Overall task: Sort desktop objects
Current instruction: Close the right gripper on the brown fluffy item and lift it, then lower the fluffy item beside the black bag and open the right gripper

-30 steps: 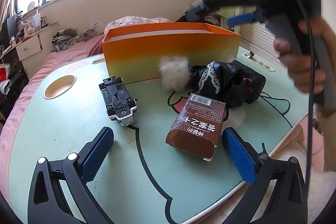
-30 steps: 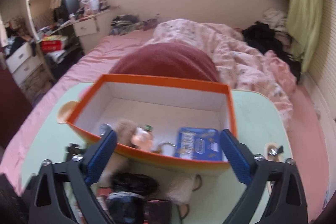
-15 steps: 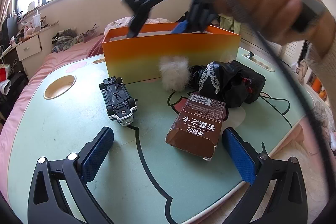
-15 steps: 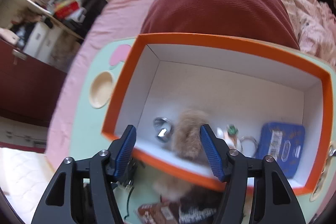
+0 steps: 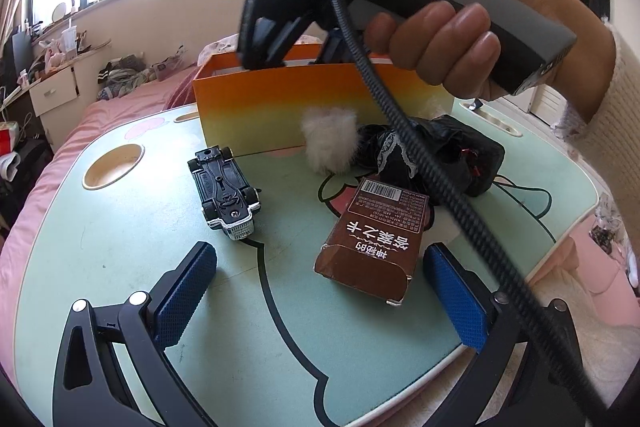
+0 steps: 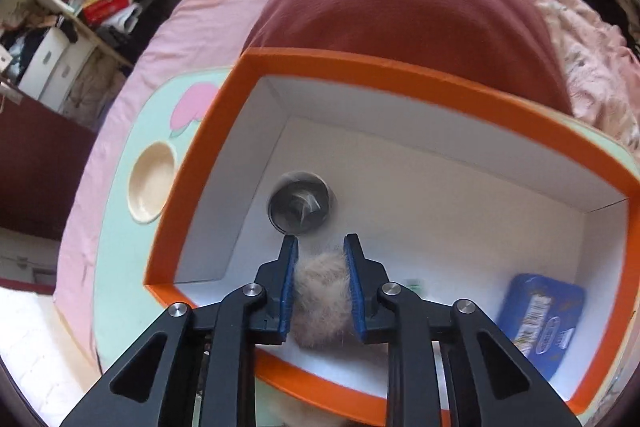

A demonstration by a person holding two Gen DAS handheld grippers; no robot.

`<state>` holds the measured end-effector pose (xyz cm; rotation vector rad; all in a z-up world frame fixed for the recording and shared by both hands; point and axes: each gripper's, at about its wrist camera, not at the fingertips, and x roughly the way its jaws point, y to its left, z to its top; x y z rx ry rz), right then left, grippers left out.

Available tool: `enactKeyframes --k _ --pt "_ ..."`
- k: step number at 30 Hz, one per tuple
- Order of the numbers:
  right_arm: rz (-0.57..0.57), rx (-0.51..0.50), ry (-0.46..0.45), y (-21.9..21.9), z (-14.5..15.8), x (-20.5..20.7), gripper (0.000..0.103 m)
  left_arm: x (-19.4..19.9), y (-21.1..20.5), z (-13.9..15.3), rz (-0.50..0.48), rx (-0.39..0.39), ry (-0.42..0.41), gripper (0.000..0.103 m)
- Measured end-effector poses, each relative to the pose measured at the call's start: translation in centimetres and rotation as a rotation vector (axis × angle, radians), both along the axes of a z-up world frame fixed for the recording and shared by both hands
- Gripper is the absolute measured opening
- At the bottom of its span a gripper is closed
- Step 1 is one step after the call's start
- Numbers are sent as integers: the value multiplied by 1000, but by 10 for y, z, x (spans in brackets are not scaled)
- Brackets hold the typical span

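Observation:
My right gripper points down into the orange box, shut on a beige fluffy ball that is squeezed between its blue pads. A shiny metal cup-like piece and a blue tin lie on the box's white floor. In the left wrist view a hand holds that tool over the orange box, whose wall hides the fingertips. My left gripper hovers open over the green table, with a brown carton lying by its right finger.
An upturned black toy car, a white fluffy ball and a black lace-trimmed bundle lie in front of the box. The right tool's cable hangs across the table. A round recess sits at the table's left. A bed surrounds the table.
The right gripper swung in over the box, tipped downward into it, and its jaws closed from wide open onto the beige fluffy ball. The left gripper stayed still.

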<state>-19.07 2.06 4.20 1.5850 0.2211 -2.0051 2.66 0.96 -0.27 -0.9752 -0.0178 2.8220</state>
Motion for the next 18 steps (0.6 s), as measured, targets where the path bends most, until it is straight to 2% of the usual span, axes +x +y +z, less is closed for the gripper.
enactKeyframes --k 2,8,13,15,18 --pt "-29 -68 -15 14 5 -3 10 0 1 0 0 0 0 103" --pt "-75 -225 53 54 54 3 10 0 1 0 2 1 0 103" --pt "-67 -309 167 82 92 37 10 0 1 0 2 1 0 103" --pt "-64 -343 202 103 94 55 10 1 1 0 3 1 0 103" --pt "-77 -323 242 134 79 81 10 1 1 0 3 1 1 103"
